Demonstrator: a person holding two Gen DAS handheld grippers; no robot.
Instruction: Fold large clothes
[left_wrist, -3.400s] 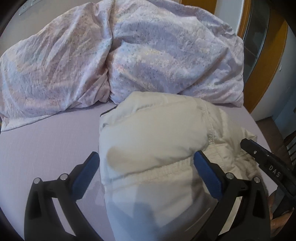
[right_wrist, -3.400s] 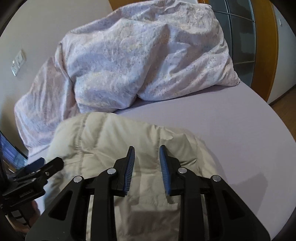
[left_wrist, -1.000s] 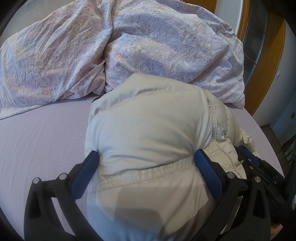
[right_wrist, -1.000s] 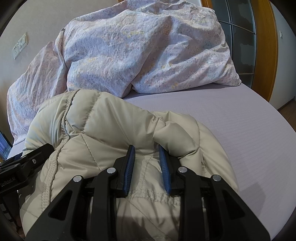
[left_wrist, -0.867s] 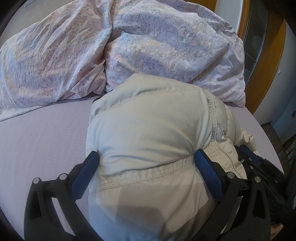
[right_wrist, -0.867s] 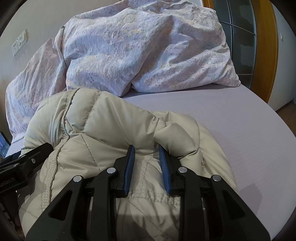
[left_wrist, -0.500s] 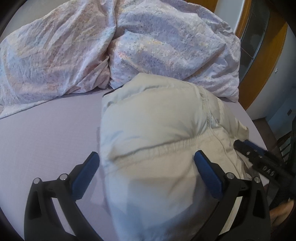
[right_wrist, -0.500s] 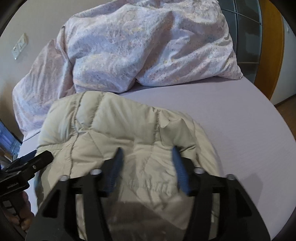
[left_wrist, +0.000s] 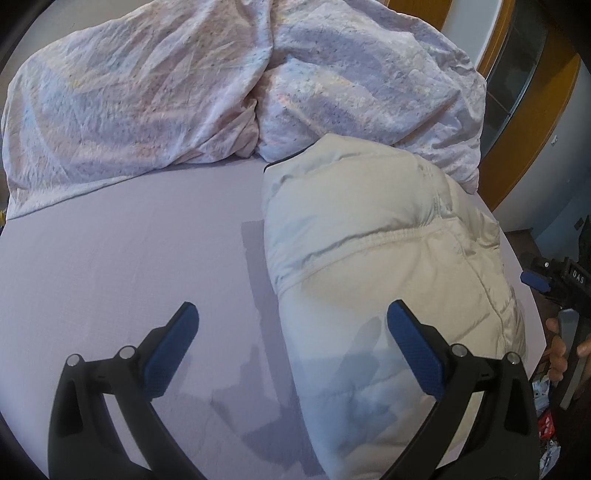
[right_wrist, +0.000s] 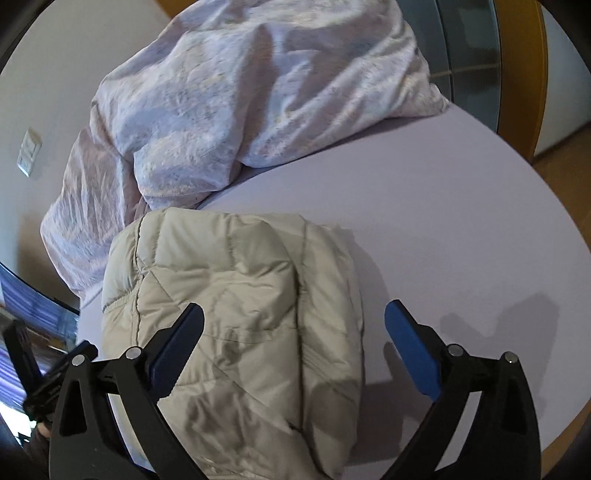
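Note:
A cream puffer jacket (left_wrist: 388, 266) lies folded into a thick bundle on the lilac bed sheet (left_wrist: 129, 258); it also shows in the right wrist view (right_wrist: 240, 295). My left gripper (left_wrist: 291, 325) is open and empty, raised above the sheet, its right finger over the jacket's near left part. My right gripper (right_wrist: 295, 325) is open and empty above the jacket's near end. The right gripper also shows at the right edge of the left wrist view (left_wrist: 554, 280), beside the jacket.
A crumpled pale floral duvet (left_wrist: 221, 85) is heaped along the back of the bed, touching the jacket's far end; it shows in the right wrist view too (right_wrist: 258, 99). A wooden door frame (left_wrist: 535, 122) and floor lie to the right. A wall switch (right_wrist: 29, 151) is at left.
The right gripper opened and let go of the jacket. Both grippers lifted and pulled back; the left shifted left. The jacket settled flat on the sheet.

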